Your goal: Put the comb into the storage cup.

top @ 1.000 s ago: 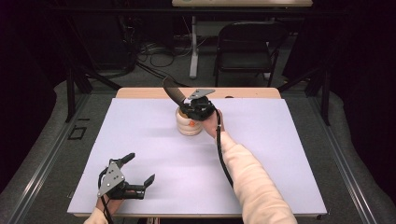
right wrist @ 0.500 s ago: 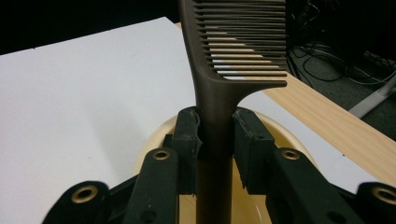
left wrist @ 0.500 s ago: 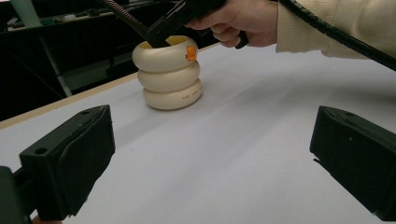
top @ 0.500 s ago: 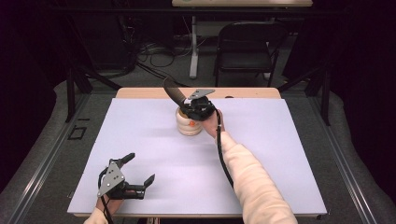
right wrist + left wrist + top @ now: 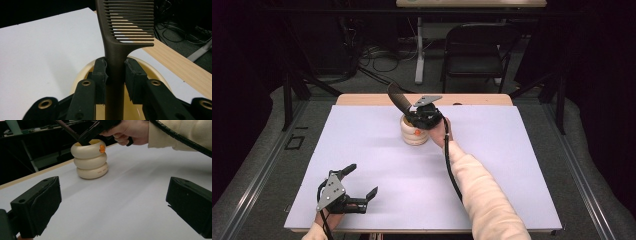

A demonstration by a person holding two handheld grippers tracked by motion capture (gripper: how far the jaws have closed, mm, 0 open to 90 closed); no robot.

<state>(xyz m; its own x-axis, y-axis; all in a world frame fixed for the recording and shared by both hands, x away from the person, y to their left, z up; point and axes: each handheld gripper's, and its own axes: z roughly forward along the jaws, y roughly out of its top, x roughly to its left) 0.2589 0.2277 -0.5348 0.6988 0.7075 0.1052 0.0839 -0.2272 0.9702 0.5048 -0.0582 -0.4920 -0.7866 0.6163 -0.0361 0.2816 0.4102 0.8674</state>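
Observation:
A cream holder of three stacked rings (image 5: 414, 132) (image 5: 90, 160) stands upright at the far middle of the white table. My right gripper (image 5: 418, 118) (image 5: 115, 75) is over its mouth, shut on the handle of a dark brown comb (image 5: 398, 99) (image 5: 125, 27). The comb's handle runs down into the holder's opening (image 5: 150, 72), its toothed end rising up and away. My left gripper (image 5: 361, 188) rests near the table's front left corner, open, with nothing between its pads (image 5: 37, 205).
The white sheet (image 5: 492, 165) covers the table, a strip of bare wood (image 5: 477, 99) showing at its far edge. A black chair (image 5: 472, 50) and cables stand on the floor beyond. Dark metal rails flank both sides.

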